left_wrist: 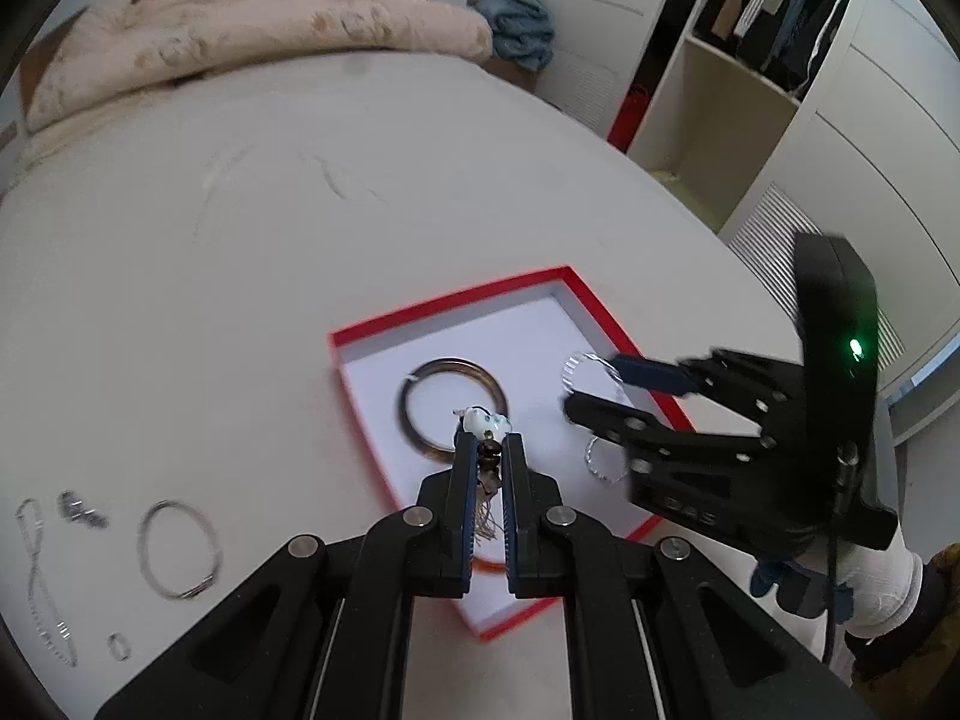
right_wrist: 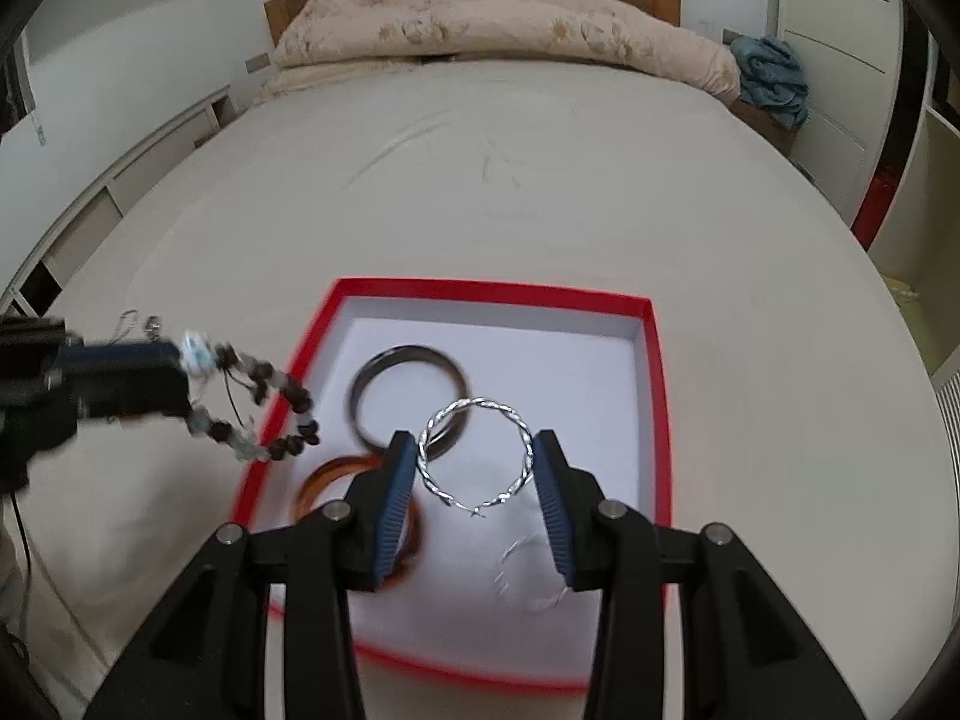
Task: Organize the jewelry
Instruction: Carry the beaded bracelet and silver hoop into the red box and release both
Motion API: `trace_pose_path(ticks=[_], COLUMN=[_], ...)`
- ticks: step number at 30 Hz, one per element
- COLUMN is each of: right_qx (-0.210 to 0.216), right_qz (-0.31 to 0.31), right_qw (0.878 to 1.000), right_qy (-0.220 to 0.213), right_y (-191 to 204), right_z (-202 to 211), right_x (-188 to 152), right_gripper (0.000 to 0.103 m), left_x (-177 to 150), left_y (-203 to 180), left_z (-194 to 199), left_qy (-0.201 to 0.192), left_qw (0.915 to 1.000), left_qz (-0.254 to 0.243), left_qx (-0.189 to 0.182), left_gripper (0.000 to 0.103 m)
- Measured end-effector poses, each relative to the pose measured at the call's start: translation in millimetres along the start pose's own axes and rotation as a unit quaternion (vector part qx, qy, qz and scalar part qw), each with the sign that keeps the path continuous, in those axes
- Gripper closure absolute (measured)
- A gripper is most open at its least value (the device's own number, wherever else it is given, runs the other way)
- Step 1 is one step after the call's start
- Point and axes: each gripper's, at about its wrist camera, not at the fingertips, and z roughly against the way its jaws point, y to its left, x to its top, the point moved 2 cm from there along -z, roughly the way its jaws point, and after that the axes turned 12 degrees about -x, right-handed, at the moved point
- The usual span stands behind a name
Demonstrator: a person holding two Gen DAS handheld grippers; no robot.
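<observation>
A red-rimmed box (right_wrist: 651, 396) is sitting on the bed (right_wrist: 480, 192), collecting the jewelry. Inside are lying a dark bangle (right_wrist: 408, 402) and an amber one (right_wrist: 318, 480). The right claw (right_wrist: 474, 480) is spread wide around a twisted silver hoop (right_wrist: 477, 453) above the box floor. The left claw (left_wrist: 486, 456) is pinching a beaded bracelet (right_wrist: 264, 414) at the box's edge. More silver pieces (left_wrist: 177, 549) are waiting on the bed.

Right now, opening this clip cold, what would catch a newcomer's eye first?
The red-rimmed box on the bed, holding a dark bangle and an amber one. Above it, the right gripper spans a twisted silver hoop between open fingers. At the box's left edge, the left gripper is shut on a beaded bracelet.
</observation>
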Motion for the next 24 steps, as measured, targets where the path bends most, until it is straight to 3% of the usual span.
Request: trace_pose_path(ticks=[8,14,20,22,24], right_qx=[0.002,-0.004,-0.007,-0.009,-0.010], right_qz=[0.013,0.019,0.017,0.018,0.016], right_qw=[0.999,0.998,0.998,0.998,0.998], right_qy=[0.036,0.064,0.063,0.063,0.065], right_y=[-2,1,3,4,4], right_z=[-51,-73,-76,-75,-74], right_x=[6,3,1,1,2], right_gripper=[0.065,0.065,0.064,0.064,0.064], left_x=[-17,-30,-37,-36,-38], left_y=[12,21,27,31,33], left_z=[-54,-71,-74,-74,-71], left_qy=[0.050,0.074,0.076,0.073,0.070], left_qw=[0.9986,0.9968,0.9961,0.9958,0.9954], left_qz=[0.015,0.029,0.043,0.053,0.062], left_qx=[-0.008,-0.007,-0.012,-0.015,-0.021], left_gripper=[0.096,0.096,0.095,0.091,0.075])
